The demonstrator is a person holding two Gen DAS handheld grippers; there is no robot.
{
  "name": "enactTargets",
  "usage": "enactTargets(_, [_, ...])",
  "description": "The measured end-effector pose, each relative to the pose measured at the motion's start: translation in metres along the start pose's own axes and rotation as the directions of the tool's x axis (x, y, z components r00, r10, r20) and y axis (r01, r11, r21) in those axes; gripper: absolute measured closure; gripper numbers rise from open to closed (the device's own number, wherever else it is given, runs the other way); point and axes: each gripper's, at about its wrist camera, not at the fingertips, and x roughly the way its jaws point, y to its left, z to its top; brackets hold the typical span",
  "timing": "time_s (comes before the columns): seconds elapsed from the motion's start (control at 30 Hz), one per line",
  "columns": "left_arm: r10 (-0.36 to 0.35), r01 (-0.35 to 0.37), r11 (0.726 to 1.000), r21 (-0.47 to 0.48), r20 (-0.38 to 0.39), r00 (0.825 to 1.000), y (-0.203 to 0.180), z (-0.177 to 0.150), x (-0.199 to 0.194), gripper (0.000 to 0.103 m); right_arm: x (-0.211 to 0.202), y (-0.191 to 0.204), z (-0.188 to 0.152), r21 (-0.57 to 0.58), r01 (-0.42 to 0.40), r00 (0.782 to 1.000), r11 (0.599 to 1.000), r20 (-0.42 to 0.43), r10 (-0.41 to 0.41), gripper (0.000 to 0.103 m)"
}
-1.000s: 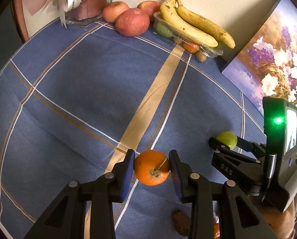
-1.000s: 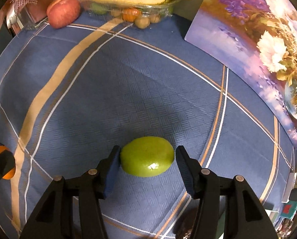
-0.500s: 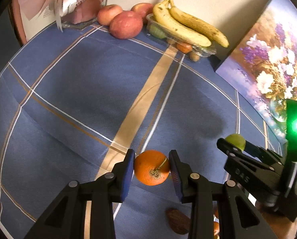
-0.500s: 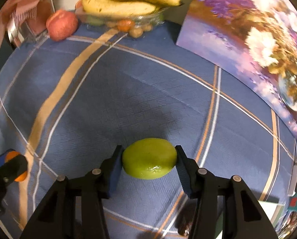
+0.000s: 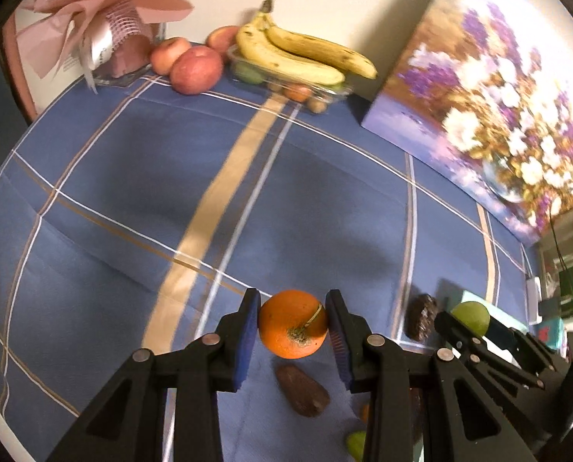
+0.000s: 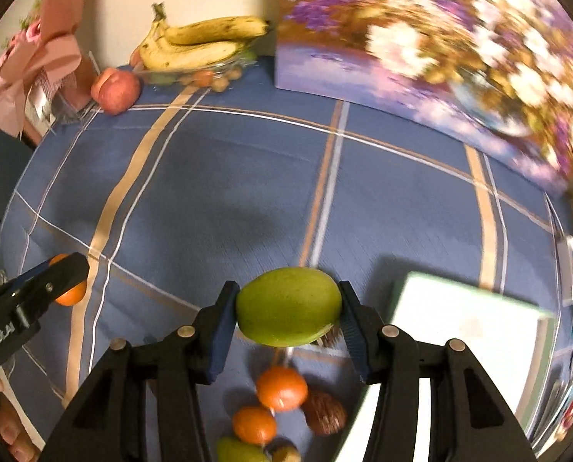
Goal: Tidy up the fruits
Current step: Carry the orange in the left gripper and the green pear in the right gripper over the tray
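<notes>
My left gripper (image 5: 291,327) is shut on an orange (image 5: 292,323) and holds it above the blue checked tablecloth (image 5: 171,161). My right gripper (image 6: 286,317) is shut on a green fruit (image 6: 288,317), also lifted; it shows at the right of the left wrist view (image 5: 471,317). The left gripper with its orange shows at the left of the right wrist view (image 6: 67,288). Below the grippers lie small oranges (image 6: 281,388), brown nuts (image 5: 301,394) and a green fruit (image 6: 238,450).
At the table's back stand a clear tray (image 5: 324,94) with bananas (image 5: 301,54) over small fruits, red apples (image 5: 196,69), a pink wrapped bouquet (image 5: 105,27) and a flower painting (image 5: 498,88). A white box (image 6: 463,323) lies at the right.
Both grippers have risen and pulled back towards the table's near edge with their fruits still held. The small fruits and nuts below have come into view.
</notes>
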Motion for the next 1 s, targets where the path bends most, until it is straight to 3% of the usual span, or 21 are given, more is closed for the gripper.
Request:
enactTargets(0.23, [-0.044, 0.045, 0.997, 0.059, -0.016, 0.999, -0.034, -0.017, -0.004, 0.066, -0.018, -0.026, -0.034, 0.090, -0.021, 0.999, 0.996, 0.051, 0.017, 0.050])
enactTargets(0.47, [-0.031, 0.031, 0.991, 0.133, -0.003, 1.000, -0.068, -0.022, -0.005, 0.066, -0.020, -0.060, -0.044, 0.147, -0.055, 0.997, 0.988, 0.058, 0.047, 0.050])
enactTargets(0.57, [0.012, -0.011, 0.982, 0.190, -0.002, 1.000, -0.087, -0.025, 0.001, 0.066, -0.022, -0.084, -0.045, 0.195, -0.059, 0.997, 0.979, 0.066, 0.046, 0.050])
enactTargets(0.7, [0.016, -0.010, 0.968, 0.249, -0.021, 1.000, -0.111, -0.033, 0.009, 0.066, -0.026, -0.121, -0.050, 0.272, -0.038, 0.997, 0.962, 0.070, 0.020, 0.050])
enactTargets(1.0, [-0.060, 0.098, 0.925, 0.366, -0.114, 0.992, -0.180, -0.066, 0.033, 0.066, -0.030, -0.208, -0.067, 0.426, 0.081, 0.994, 0.901, 0.034, -0.105, 0.050])
